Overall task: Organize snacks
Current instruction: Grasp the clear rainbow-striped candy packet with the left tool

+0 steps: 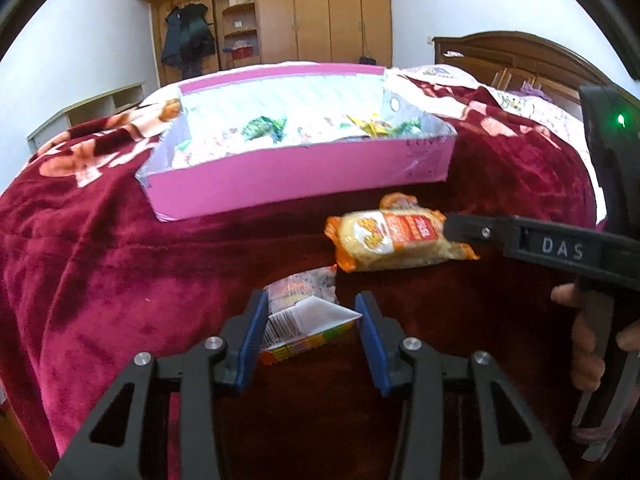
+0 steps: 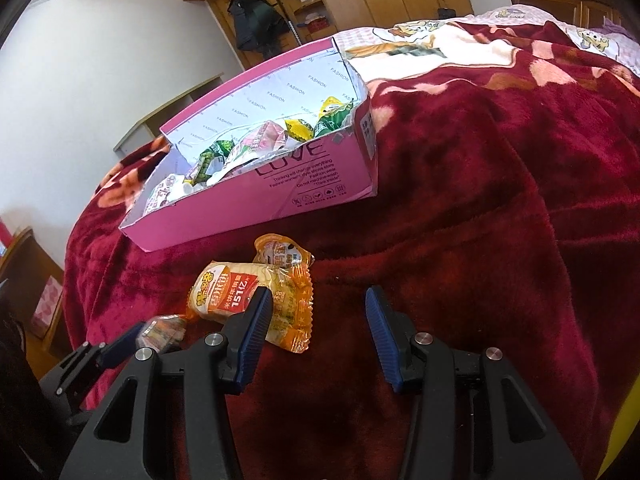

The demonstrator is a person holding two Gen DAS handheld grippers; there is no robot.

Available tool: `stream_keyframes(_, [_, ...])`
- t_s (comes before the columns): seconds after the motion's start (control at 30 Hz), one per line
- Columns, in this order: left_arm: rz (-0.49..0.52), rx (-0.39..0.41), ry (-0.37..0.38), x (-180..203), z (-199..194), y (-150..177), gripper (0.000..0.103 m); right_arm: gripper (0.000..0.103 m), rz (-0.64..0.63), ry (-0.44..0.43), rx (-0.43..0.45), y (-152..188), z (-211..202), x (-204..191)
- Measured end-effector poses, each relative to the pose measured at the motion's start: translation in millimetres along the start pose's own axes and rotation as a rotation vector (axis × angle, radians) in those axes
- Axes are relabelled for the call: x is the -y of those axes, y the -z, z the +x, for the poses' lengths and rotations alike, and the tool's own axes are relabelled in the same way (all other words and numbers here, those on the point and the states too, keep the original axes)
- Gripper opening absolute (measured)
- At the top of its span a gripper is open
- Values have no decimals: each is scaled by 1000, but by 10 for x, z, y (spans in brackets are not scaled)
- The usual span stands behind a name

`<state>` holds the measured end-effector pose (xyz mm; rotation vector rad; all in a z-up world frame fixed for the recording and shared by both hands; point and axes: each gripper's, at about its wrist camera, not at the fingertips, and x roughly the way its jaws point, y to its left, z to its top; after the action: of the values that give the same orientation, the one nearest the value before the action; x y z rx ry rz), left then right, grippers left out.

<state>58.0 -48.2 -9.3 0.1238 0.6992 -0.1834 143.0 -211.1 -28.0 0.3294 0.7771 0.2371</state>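
A bed (image 1: 120, 248) under a dark red floral blanket (image 2: 460, 200) carries the things, with wooden wardrobes (image 1: 320, 12) and a white wall behind. A pink box (image 1: 296, 176) sits on the blanket, open-topped and holding several wrapped snacks (image 2: 260, 140). Near its front wall lie 2 orange snack packs (image 2: 252, 296), one partly behind the other. The left gripper (image 1: 310, 320) is low over the blanket, jaws wide around a small pack with a white flap (image 1: 304, 316). The right gripper (image 2: 316, 320) reaches in beside it, jaws wide and empty, its left finger overlapping the larger orange pack.
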Motion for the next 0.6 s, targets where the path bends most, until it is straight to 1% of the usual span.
stream_keyframes(0.13, [-26, 32, -46, -150, -46, -40, 47, 50, 8, 3, 11, -54, -38, -38])
stream_keyframes(0.27, [-57, 38, -87, -309, -26, -46, 47, 50, 11, -1, 30, -165, -34, -74])
stream_keyframes(0.43, [-117, -5, -76, -453, 84, 12, 47, 50, -29, 37, 30, -294, 123, -191])
stream_keyframes(0.53, [-131, -10, -65, -478, 98, 50, 47, 50, -46, 65, -12, -267, 260, -224])
stream_keyframes(0.6, [-135, -7, -59, -494, 94, 58, 47, 50, -64, 83, -16, -217, 283, -258])
